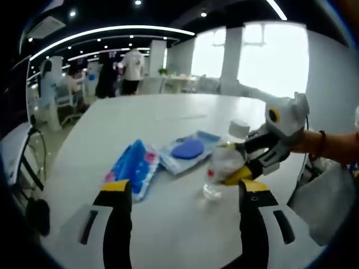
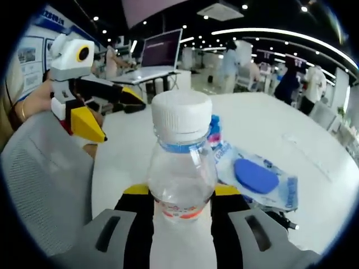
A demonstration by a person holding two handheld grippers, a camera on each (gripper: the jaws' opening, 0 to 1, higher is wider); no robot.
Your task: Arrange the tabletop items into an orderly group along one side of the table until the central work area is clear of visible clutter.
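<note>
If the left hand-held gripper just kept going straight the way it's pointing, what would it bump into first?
Probably nothing right away: the left hand-held gripper points at bare table. The blue packet lies just left of that line and the bottle, held by the right hand-held gripper, just right. Depth is hard to judge.

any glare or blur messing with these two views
Left gripper view: the windows behind the table are blown out white, and the bottle in the right gripper looks soft. Right gripper view: the bottle is close and fairly sharp, fisheye bends the ceiling light strips, and the background people are blurry.
</note>
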